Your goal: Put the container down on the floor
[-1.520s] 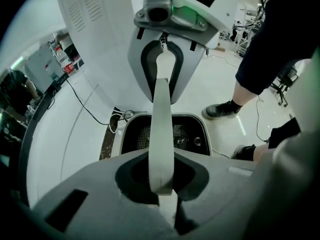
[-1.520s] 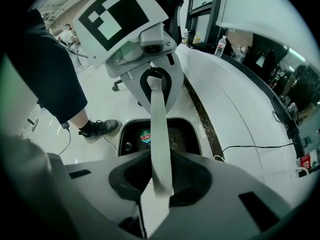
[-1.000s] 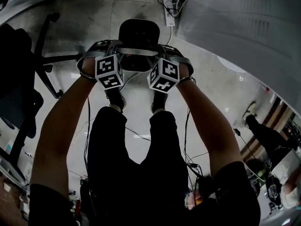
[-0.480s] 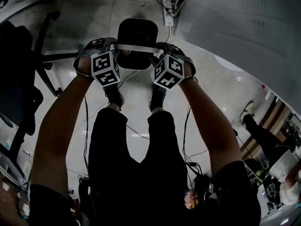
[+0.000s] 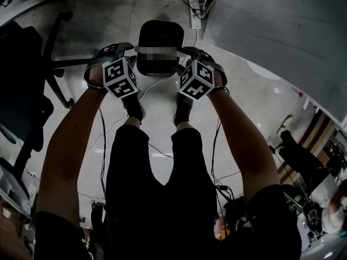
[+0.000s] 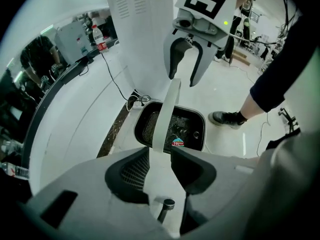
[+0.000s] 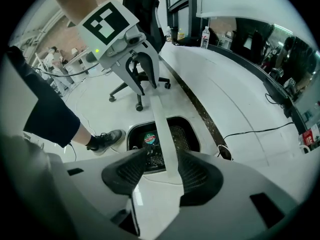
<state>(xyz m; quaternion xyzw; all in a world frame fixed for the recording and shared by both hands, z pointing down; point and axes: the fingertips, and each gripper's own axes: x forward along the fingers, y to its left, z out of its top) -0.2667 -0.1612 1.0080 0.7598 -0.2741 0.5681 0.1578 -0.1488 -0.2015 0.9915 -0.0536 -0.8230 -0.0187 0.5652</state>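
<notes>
A black container (image 5: 158, 41) with a mesh inside stands on the pale floor just ahead of the person's shoes (image 5: 133, 110). Its white handle (image 6: 168, 109) arches over it. My left gripper (image 5: 129, 52) is at the handle's left end and my right gripper (image 5: 185, 54) at its right end, facing each other. In the left gripper view the handle runs between the jaws of the left gripper (image 6: 162, 167), which are opening. In the right gripper view the handle (image 7: 163, 119) runs between the jaws of the right gripper (image 7: 165, 173), also opening, with a gap beside the strip.
An office chair (image 5: 32, 85) stands at the left. A power strip with cables (image 5: 196, 14) lies behind the container by a white curved wall (image 5: 282, 31). Loose cables (image 5: 217, 161) trail on the floor. Another person (image 5: 303, 158) is at the far right.
The container has gone down and a little away from me. Both marker cubes have drawn slightly apart, and both pairs of jaws have spread around the handle.
</notes>
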